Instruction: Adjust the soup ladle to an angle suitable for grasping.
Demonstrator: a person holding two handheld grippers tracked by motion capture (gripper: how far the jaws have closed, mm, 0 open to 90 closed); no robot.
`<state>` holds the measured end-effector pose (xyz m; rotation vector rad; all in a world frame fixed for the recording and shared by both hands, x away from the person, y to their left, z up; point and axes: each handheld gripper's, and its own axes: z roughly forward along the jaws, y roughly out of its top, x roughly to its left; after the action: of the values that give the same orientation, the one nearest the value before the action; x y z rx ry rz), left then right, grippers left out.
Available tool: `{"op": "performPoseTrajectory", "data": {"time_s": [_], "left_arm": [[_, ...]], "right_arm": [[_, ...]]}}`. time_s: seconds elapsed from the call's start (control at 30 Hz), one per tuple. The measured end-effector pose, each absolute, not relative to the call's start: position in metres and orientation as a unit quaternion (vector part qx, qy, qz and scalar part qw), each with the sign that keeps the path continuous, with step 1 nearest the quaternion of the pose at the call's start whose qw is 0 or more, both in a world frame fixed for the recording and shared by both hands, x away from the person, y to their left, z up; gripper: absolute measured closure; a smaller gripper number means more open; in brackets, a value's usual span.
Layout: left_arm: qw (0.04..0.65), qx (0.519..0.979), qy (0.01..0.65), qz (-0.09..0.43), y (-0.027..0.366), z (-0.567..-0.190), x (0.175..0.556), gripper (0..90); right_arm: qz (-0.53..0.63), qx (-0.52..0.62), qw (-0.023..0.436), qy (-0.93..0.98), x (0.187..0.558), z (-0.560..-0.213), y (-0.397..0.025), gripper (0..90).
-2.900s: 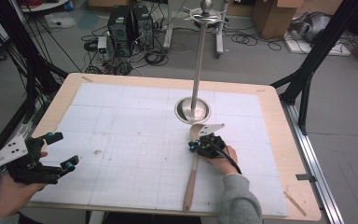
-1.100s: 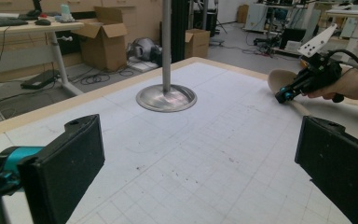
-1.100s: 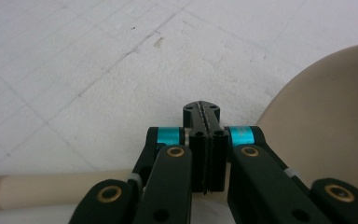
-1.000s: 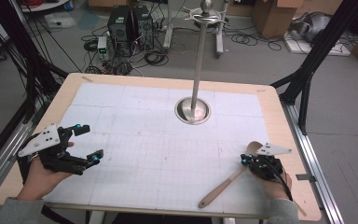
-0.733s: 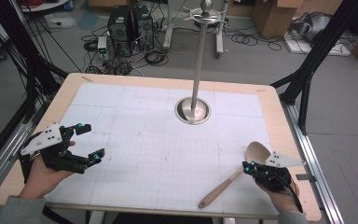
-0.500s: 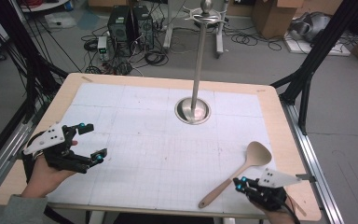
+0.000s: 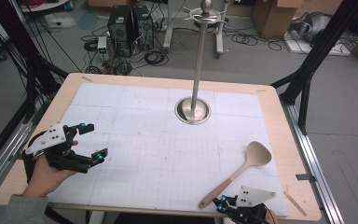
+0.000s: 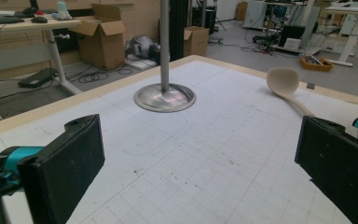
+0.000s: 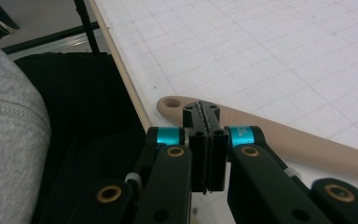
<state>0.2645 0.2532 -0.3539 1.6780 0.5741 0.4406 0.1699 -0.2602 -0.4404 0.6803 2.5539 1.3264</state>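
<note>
The room had a grey floor point(image 7: 335, 116) with boxes and cables. The desk point(image 7: 289, 140) wore white grid paper. The wooden spoon point(image 7: 242, 168) lay near its right front corner. The left gripper point(image 7: 91, 142) had wide-open fingers; the right gripper point(image 7: 223, 205) had closed, empty fingers.

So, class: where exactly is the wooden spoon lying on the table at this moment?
In the high view the wooden spoon lies flat at the table's near-right corner, bowl pointing toward the metal stand, handle end just ahead of the right gripper.
</note>
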Motion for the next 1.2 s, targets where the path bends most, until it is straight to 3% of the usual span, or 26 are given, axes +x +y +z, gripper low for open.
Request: {"op": "performPoseTrajectory", "data": {"time_s": [1.2], "left_arm": [[0.608,0.725,0.257,0.198,0.260,-0.355,0.261,1.8]], "right_arm": [[0.406,0.217,0.106,0.881,0.180,-0.454,-0.244,90.0]]}}
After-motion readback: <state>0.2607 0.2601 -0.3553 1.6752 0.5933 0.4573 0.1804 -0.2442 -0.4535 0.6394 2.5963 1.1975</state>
